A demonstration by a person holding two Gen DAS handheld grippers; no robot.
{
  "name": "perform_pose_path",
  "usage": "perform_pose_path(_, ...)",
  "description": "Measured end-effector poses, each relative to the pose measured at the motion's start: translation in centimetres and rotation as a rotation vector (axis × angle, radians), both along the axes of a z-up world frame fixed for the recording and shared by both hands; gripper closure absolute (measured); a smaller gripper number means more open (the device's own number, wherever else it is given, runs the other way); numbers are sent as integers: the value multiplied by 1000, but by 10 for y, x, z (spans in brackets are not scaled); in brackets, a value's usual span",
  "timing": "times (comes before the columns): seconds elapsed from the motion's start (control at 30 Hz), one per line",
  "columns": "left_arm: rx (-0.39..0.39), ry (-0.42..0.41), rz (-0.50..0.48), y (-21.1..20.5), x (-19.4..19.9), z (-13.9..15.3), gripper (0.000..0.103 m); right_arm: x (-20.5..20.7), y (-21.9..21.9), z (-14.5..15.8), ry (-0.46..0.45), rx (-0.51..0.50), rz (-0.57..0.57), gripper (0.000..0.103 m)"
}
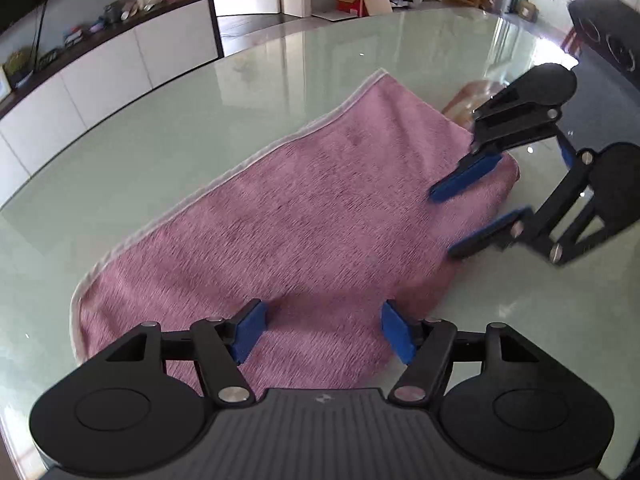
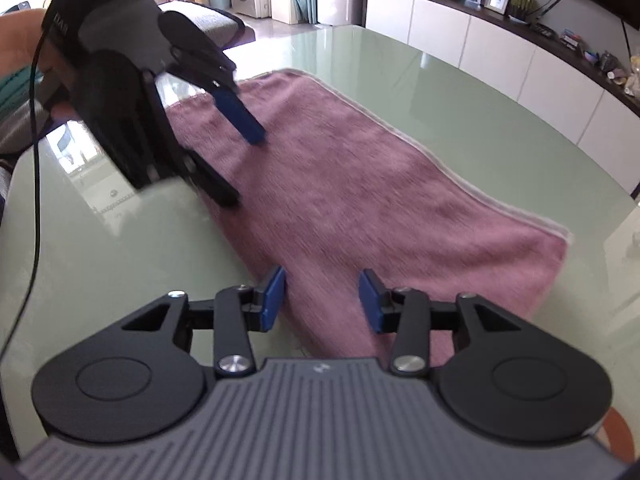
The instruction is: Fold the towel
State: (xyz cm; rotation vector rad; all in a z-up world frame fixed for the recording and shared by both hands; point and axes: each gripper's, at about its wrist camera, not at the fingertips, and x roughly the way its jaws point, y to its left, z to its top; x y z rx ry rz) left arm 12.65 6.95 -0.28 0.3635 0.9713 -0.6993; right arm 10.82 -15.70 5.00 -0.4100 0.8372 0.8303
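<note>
The left gripper (image 1: 322,330) stands wide at lower centre of its view, nothing between its pads, over the near edge of the towel (image 1: 280,220). The right gripper (image 2: 322,300) is narrower, also empty, over the towel's near end. The towel lies flat on the glass table (image 1: 140,160), apparently already doubled, with layered hems showing along one long side. Further folds look left to do. Its long axis runs lower left to upper right in the left view

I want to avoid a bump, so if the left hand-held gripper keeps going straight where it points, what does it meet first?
Most likely the pink towel on the glass table: the left hand-held gripper is open and angled down over its near edge. Depth is unclear.
</note>
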Motion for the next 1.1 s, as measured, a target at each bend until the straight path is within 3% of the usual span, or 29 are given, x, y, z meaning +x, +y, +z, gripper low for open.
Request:
perform_pose_path(0.3,39,13,-2,38,-7,6,33,-2,-49,2,21,-65,-29,58)
perform_pose_path(0.43,51,-49,18,51,-25,23,34,2,-67,22,6,3,-92,57)
perform_pose_path(0.57,54,-79,50,37,-18,25,33,7,-53,21,-22,49,-165,59)
perform_pose_path(0.63,96,-65,58,32,-16,14,33,2,-39,9,-58,-15,-151,66)
perform_pose_path(0.7,73,-41,90,41,-14,6,30,-6,-38,-2,-93,-79,-137,69)
perform_pose_path(0.73,60,-29,106,45,-13,1,30,-10,-43,-3,-98,-70,-134,73)
perform_pose_path(0.9,-7,5,171,70,-14,7,31,-6,-70,6,-61,-59,-231,74)
perform_pose_path(1.0,-49,0,244,70,-14,19,34,-8,-65,22,-32,68,-345,74)
perform_pose_path(1.1,-173,22,463,58,-21,32,34,-15,-32,22,5,225,-566,74)
